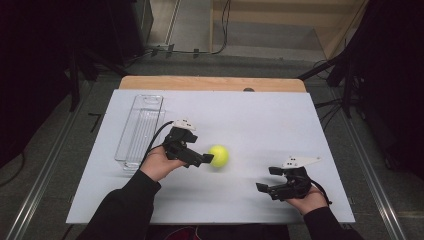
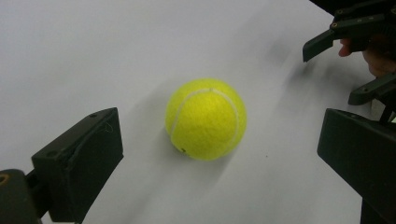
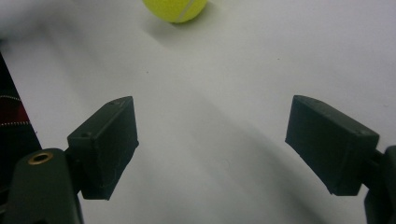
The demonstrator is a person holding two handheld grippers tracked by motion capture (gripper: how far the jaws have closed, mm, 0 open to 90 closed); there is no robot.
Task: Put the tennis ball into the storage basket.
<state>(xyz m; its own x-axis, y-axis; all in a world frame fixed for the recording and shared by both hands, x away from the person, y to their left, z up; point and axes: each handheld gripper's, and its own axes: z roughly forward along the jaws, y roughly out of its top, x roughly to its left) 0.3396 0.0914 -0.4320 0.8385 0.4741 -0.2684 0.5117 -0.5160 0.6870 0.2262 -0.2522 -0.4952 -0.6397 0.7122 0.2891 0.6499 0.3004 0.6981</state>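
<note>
A yellow-green tennis ball [image 1: 219, 155] rests on the white table [image 1: 260, 115], a little left of centre. My left gripper [image 1: 201, 151] is open, its jaws reaching toward the ball from the left. In the left gripper view the ball [image 2: 206, 119] lies just ahead of the wide-spread jaws of that gripper [image 2: 222, 128], untouched by either. My right gripper [image 1: 266, 179] is open near the front right, empty and pointing left. Its own view has the ball [image 3: 175, 9] far off at the top edge, beyond the open gripper [image 3: 212, 107]. It also appears in the left gripper view, right gripper [image 2: 338, 70], beyond the ball.
A clear, empty plastic bin [image 1: 140, 130] lies lengthwise along the table's left side, behind my left hand. A wooden strip [image 1: 210, 83] borders the far edge. Dark floor, cables and stands surround the table.
</note>
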